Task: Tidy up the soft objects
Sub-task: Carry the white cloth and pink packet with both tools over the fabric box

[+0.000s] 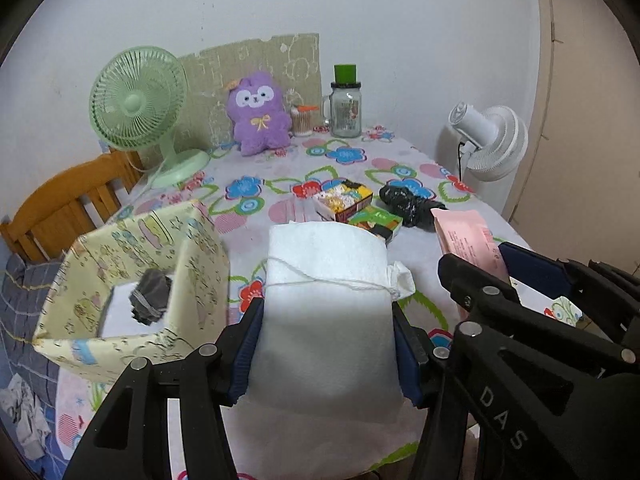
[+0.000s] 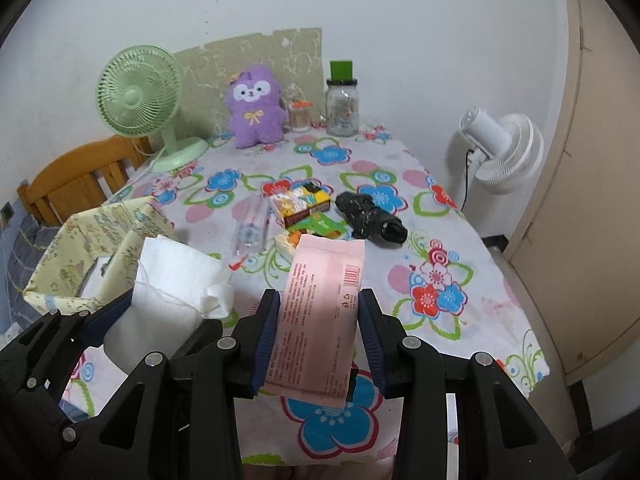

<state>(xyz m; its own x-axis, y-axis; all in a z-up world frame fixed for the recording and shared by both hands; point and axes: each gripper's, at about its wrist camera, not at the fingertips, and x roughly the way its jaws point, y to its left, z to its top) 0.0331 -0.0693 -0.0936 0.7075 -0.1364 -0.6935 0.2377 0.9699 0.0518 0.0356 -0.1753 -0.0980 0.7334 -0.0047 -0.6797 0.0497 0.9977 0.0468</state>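
Note:
My left gripper (image 1: 326, 344) is shut on a white folded towel (image 1: 326, 300) tied with a thin string, held above the table's near edge. My right gripper (image 2: 318, 340) is shut on a pink flat soft pack (image 2: 320, 312) with printed text and a barcode. The two grippers are side by side; the towel also shows in the right wrist view (image 2: 168, 284), and the pink pack in the left wrist view (image 1: 468, 240). A yellow patterned box (image 1: 132, 272) stands open at the left with a dark grey rolled cloth (image 1: 150, 296) inside. A purple plush toy (image 1: 260, 114) sits at the back.
The flowered tablecloth (image 2: 440, 240) holds small colourful boxes (image 2: 300, 202), a clear plastic tube (image 2: 250, 232), a black folded umbrella (image 2: 370, 216), a green fan (image 1: 138, 104), a glass jar with green lid (image 1: 346, 108) and a swab cup (image 1: 302, 120). A white fan (image 2: 504, 152) stands right, a wooden chair (image 1: 72, 208) left.

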